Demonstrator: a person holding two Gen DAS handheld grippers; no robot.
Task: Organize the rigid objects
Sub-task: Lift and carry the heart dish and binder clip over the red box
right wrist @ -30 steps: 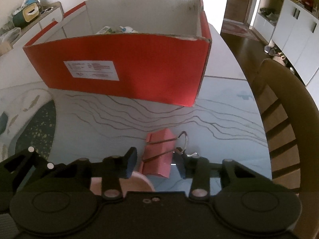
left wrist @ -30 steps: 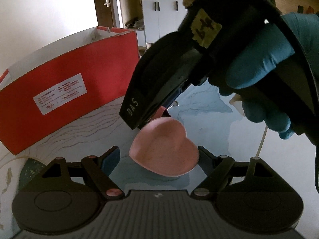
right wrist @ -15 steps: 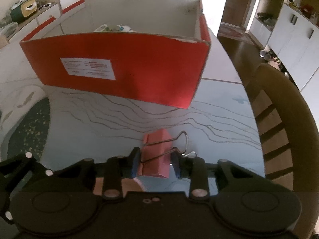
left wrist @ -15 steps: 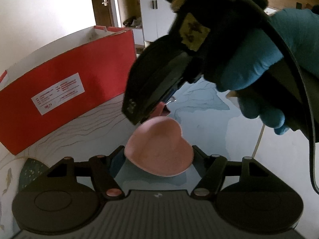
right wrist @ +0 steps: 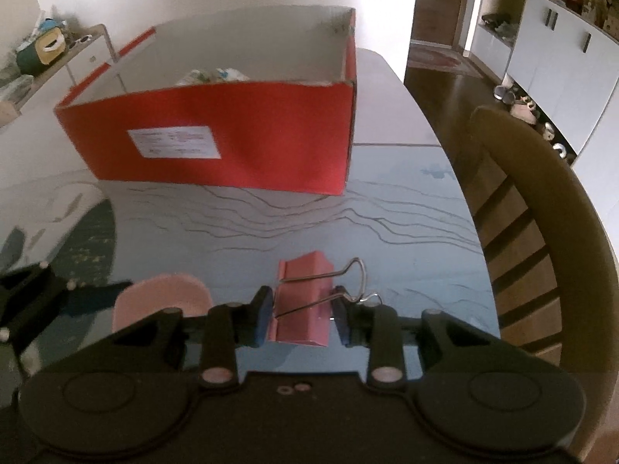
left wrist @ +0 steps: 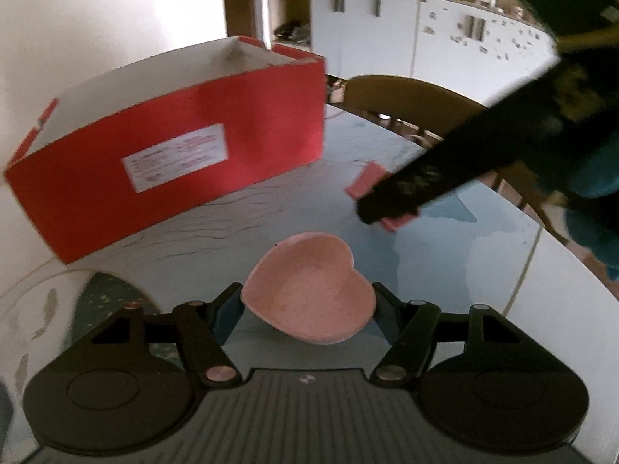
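Table [right wrist: 406, 201]: pale, glossy top with dark wavy lines; it bears everything below.

Box [right wrist: 247, 147]: red card, open top, white label on its near wall. It stands at the far side of the table and serves as the landmark. A few small items lie inside, too blurred to name.

Chair [right wrist: 541, 232]: wooden, slatted back, right of the box at the table's edge.

Left gripper [left wrist: 307, 309]: in front of the box, toward its left end. Its pads are closed on the two sides of the dish.

Dish [left wrist: 309, 286]: pink, heart-shaped, shallow, between the left pads, in front of the box. Whether it is clear of the table I cannot tell. Likely light, stiff and smooth, possibly brittle. The curved rim could slip from flat pads; a hold across the widest part of the lobes looks safest.

Right gripper [right wrist: 301, 319]: in front of the box, toward its right end. Its jaws are clamped on the clip.

Clip [right wrist: 303, 301]: pink binder clip with wire handles, held by its flat sides; in the left view it appears raised off the table. Light and rigid, with springy wire loops; the folded body is the sound place to hold, not the handles.
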